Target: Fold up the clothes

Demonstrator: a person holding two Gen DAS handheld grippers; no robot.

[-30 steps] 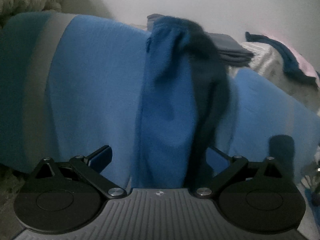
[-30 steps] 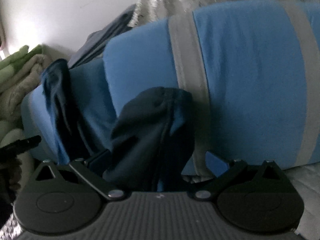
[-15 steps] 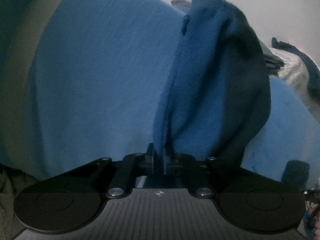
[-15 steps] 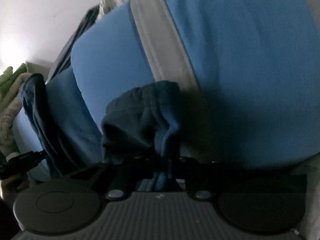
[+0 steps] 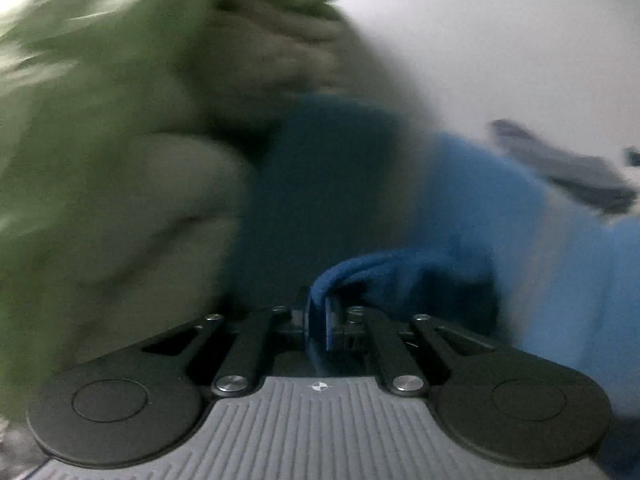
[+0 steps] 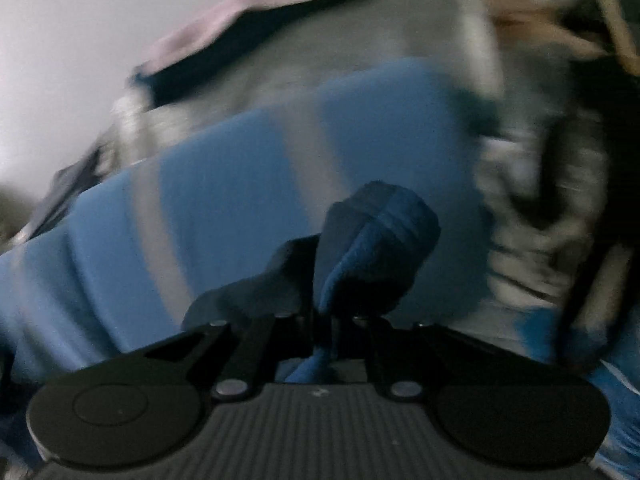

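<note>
In the left wrist view, one left gripper (image 5: 320,320) pinches a fold of the blue garment (image 5: 500,216); one green blanket (image 5: 100,160) crowds its left. In the right wrist view, one right gripper (image 6: 324,328) clamps another bunched garment edge; two grey stripes (image 6: 308,148) cross it.

On my left camera the garment (image 5: 400,276) is bright blue with a darker navy side, next to a blurred olive-green bundle (image 5: 100,152) and a white wall (image 5: 500,40). On my right camera the blue spread (image 6: 240,184) carries pale grey stripes — a pink-and-navy cloth (image 6: 240,24) lies beyond it.
</note>
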